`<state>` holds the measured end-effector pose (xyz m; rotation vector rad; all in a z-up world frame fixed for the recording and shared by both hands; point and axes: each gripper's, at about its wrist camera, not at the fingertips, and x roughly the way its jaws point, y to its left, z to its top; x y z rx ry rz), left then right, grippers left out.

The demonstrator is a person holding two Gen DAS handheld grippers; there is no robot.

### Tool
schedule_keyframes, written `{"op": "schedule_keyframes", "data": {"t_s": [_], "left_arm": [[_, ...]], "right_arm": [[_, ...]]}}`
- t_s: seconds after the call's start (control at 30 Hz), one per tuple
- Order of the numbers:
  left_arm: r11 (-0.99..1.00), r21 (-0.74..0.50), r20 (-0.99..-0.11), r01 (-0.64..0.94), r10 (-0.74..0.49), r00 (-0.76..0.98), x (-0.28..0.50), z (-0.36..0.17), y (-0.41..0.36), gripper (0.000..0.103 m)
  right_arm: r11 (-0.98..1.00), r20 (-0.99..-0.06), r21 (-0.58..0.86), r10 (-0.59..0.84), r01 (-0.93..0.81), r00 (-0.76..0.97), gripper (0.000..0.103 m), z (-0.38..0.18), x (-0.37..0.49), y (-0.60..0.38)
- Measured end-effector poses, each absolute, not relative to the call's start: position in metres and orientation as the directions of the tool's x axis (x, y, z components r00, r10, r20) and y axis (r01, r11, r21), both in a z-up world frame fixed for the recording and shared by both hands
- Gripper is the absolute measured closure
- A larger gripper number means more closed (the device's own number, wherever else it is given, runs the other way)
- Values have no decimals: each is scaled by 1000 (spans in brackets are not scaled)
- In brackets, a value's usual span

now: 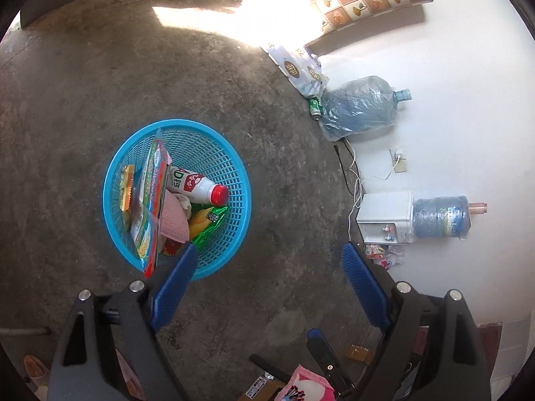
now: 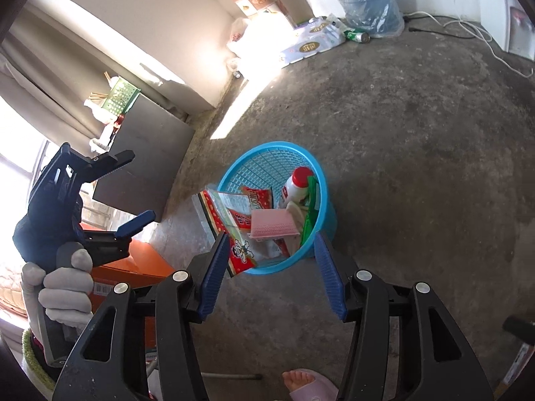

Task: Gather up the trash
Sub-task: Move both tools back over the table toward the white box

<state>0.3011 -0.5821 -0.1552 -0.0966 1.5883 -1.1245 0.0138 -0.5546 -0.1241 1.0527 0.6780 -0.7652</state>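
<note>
A blue mesh basket (image 1: 214, 140) stands on the concrete floor. It holds a white bottle with a red cap (image 1: 197, 185), snack wrappers (image 1: 150, 200), a pink pack (image 1: 174, 217) and a green wrapper (image 1: 209, 225). In the right wrist view the basket (image 2: 267, 157) is just beyond my fingers, with a red wrapper (image 2: 240, 252) hanging over its near rim. My left gripper (image 1: 267, 257) is open and empty, above the floor to the basket's right. My right gripper (image 2: 271, 244) is open and empty over the basket's near rim. The left gripper also shows in the right wrist view (image 2: 128, 190), held high at the left.
Against the white wall lie a tissue pack (image 1: 297, 67), a green can (image 1: 315, 107), a bagged water jug (image 1: 361, 107) and a water dispenser (image 1: 388, 220) with cables. An orange box (image 2: 133, 267) and a grey cabinet (image 2: 147, 153) stand left. A slippered foot (image 2: 304, 384) is near.
</note>
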Motion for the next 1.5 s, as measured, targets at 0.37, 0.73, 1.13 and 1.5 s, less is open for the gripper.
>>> {"op": "schedule_keyframes", "data": {"t_s": [0.37, 0.73, 1.13, 1.5], "left_arm": [[370, -640, -664, 673, -707, -243, 244, -1, -452, 17], [448, -413, -650, 793, -755, 88, 175, 58, -267, 10], [665, -352, -606, 659, -698, 380, 145, 82, -114, 7], [782, -361, -588, 507, -614, 527, 160, 85, -40, 6]], "right_arm": [[471, -753, 398, -322, 787, 574, 38, -45, -28, -483], [666, -651, 281, -398, 692, 647, 11, 16, -42, -403], [818, -575, 249, -307, 519, 758, 8, 47, -16, -334], [903, -587, 211, -189, 374, 788, 8, 57, 22, -272]]}}
